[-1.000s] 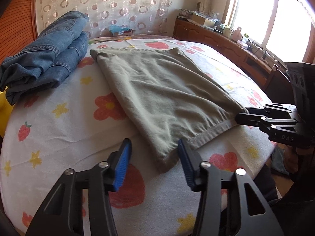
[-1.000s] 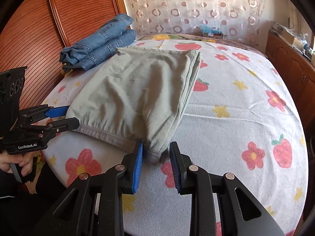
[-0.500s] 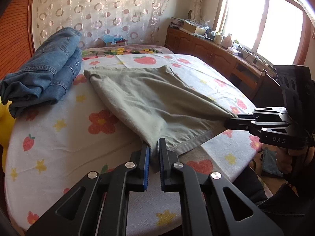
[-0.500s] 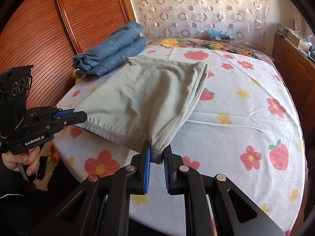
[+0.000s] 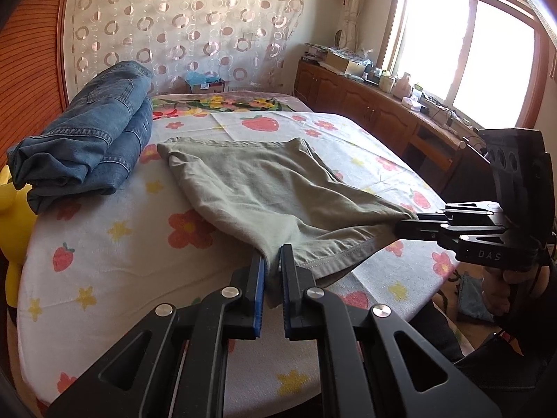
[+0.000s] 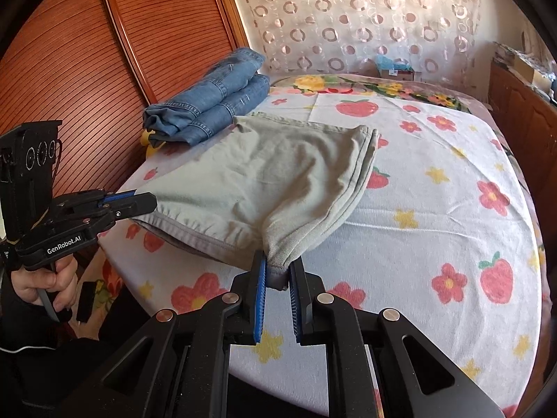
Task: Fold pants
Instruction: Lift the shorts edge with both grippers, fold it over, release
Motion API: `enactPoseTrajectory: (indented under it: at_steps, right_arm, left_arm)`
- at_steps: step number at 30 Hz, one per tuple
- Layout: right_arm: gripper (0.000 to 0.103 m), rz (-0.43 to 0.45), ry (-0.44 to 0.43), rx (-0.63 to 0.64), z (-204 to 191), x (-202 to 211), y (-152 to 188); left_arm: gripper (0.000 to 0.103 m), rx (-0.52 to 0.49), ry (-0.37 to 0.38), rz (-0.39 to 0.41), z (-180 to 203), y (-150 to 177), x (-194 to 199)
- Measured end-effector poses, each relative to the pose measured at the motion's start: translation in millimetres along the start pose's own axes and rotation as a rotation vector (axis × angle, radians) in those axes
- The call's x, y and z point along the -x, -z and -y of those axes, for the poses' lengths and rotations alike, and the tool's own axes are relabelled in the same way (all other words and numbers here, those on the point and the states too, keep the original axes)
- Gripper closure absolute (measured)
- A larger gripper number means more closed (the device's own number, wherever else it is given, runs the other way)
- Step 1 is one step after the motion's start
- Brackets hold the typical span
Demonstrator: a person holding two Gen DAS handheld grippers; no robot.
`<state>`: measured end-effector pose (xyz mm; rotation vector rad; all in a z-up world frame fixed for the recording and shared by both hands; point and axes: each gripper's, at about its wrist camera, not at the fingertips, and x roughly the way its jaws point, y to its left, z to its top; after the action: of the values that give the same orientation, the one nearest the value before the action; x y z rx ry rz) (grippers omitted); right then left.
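The pants (image 5: 264,188), grey-green and already folded, lie on the bed (image 5: 104,244), which carries a white cover printed with flowers and strawberries. The far edge of the pants rests flat on the cover; the near edge is raised off it.

Left claw (image 5: 272,268): clenched on the near left corner of the pants. Cloth is pinched between the two blue pads, and a short tab of fabric hangs below them.

Right claw (image 6: 278,271): clenched on the near right corner of the pants. The hem is gripped between its blue pads.

The near hem runs taut between the two claws, with the bed cover visible beneath it. In the right wrist view, a hand (image 6: 45,285) grips the handle of the left claw at the left edge of the frame.

A stack of folded jeans (image 5: 83,146) sits on the bed just beside the far left corner of the pants, against the wooden panel (image 6: 87,52). A yellow item (image 5: 14,216), partly hidden, lies below the jeans.
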<state>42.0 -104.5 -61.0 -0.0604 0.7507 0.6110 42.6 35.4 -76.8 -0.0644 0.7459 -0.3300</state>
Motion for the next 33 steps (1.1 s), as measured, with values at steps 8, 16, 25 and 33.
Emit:
enactPoseTrajectory:
  at_steps: [8, 16, 25, 33]
  right_arm:
    - [0.091, 0.041, 0.011, 0.032, 1, -4, -19]
    - [0.091, 0.06, 0.006, 0.038, 19, -27, -39]
    - [0.091, 0.067, -0.014, 0.032, 36, -55, -69]
    - [0.091, 0.099, -0.031, 0.036, 48, -71, -96]
  left_arm:
    - [0.094, -0.01, 0.0, 0.037, -5, -25, -5]
    - [0.094, -0.016, -0.017, 0.028, -20, -45, -30]
    - [0.094, 0.003, -0.034, 0.024, -38, -71, -49]
    - [0.094, 0.007, -0.042, 0.065, -47, -98, -52]
